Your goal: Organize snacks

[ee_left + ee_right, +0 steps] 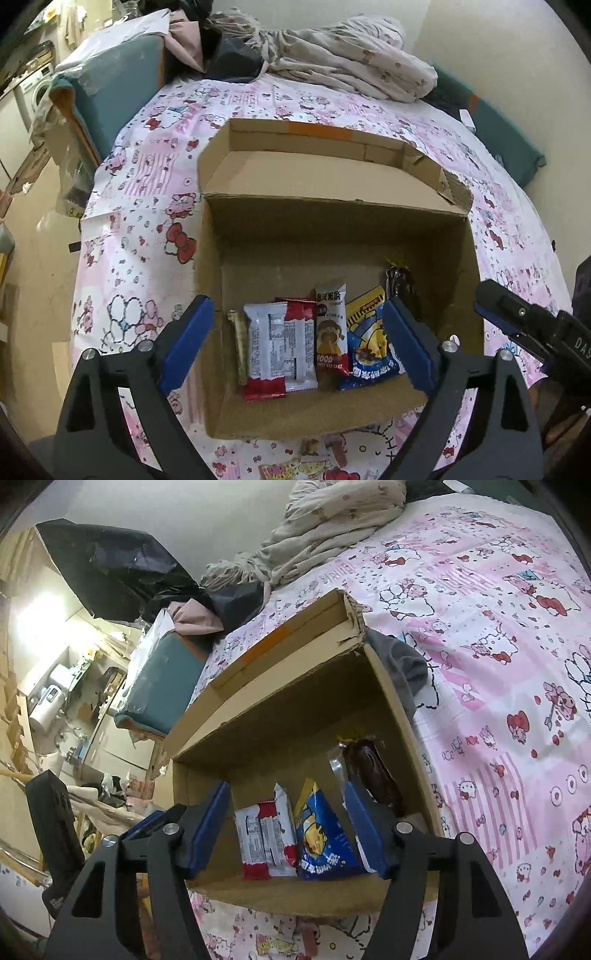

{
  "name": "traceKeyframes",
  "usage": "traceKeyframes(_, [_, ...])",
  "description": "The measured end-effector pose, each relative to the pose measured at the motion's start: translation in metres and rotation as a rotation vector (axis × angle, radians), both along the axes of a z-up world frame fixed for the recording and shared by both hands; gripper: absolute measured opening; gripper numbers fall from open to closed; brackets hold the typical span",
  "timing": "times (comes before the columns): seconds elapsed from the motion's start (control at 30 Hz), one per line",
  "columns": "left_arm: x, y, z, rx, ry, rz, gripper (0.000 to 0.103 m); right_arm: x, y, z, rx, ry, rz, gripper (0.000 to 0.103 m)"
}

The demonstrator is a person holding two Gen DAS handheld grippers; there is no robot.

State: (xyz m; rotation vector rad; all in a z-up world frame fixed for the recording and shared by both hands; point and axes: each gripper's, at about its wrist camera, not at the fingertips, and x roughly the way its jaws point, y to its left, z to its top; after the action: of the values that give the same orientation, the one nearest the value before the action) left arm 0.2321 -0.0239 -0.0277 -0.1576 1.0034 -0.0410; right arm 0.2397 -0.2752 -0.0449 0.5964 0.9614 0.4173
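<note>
An open cardboard box (369, 229) sits on a pink cartoon-print bedsheet. Inside, snack packets lie in a row: a red-and-white packet (277, 347), an orange rice-cake packet (331, 328), a blue-and-yellow packet (371, 343) and a dark wrapped snack (400, 284). My left gripper (295, 343) is open and empty above the box's near side. My right gripper (290, 829) is open and empty over the same box (295, 701), with the red-and-white packet (266, 842), blue packet (325, 838) and dark snack (373, 775) between its fingers. The right gripper also shows in the left wrist view (517, 321).
More snack packets (295, 467) lie on the sheet in front of the box, also in the right wrist view (280, 941). A crumpled blanket (351, 62) and clothes lie at the bed's far end. A teal cushion (114, 92) stands at the left edge. A grey cloth (402, 664) lies by the box.
</note>
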Motion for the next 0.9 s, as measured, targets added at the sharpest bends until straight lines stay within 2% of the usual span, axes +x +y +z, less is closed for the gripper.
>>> traceKeyframes(0.1, [-0.008, 0.003, 0.005, 0.006, -0.012, 0.0, 0.091, -0.008, 0.0, 0.003, -0.011, -0.007, 0.008, 0.069])
traceKeyframes(0.27, [-0.028, 0.015, 0.01, -0.01, -0.013, 0.026, 0.091, -0.029, 0.005, 0.013, -0.044, -0.033, 0.029, 0.085])
traceKeyframes(0.47, [-0.05, 0.027, 0.011, -0.023, -0.005, 0.053, 0.096, -0.055, 0.009, 0.015, -0.08, -0.025, 0.046, 0.085])
traceKeyframes(0.9, [-0.095, 0.032, -0.001, -0.011, 0.04, 0.032, 0.096, -0.103, 0.006, 0.006, -0.064, 0.062, 0.037, 0.085])
